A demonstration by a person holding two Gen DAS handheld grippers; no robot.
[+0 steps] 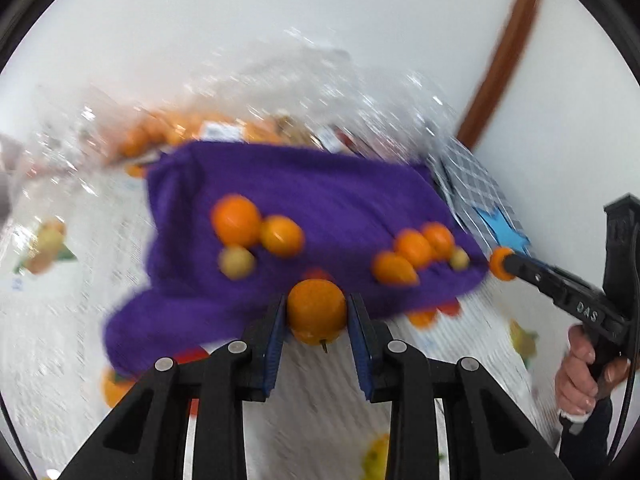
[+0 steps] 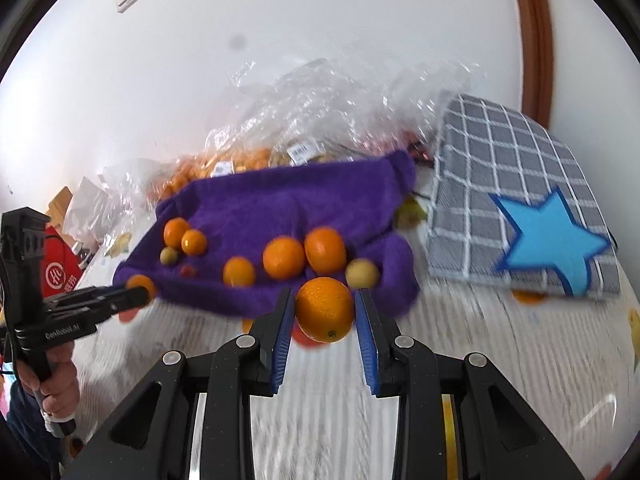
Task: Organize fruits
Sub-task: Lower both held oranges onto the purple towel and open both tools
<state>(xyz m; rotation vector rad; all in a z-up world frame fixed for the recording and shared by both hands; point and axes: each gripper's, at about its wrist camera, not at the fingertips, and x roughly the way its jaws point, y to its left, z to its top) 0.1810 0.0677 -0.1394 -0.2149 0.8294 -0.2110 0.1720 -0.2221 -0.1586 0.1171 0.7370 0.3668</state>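
Left gripper (image 1: 316,312) jaws clamping an orange (image 1: 317,311); right gripper (image 2: 325,312) likewise

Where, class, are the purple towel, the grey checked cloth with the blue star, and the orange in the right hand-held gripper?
purple towel (image 2: 304,200), right wrist view, bare middle.
grey checked cloth (image 2: 492,140), right wrist view, upper checks.
orange (image 2: 325,309), right wrist view, front face.

"DAS" embossed on right tool (image 1: 505,264), "CenRobot.AI" printed on left tool (image 2: 138,286), white circled logo on red bag (image 2: 60,272)
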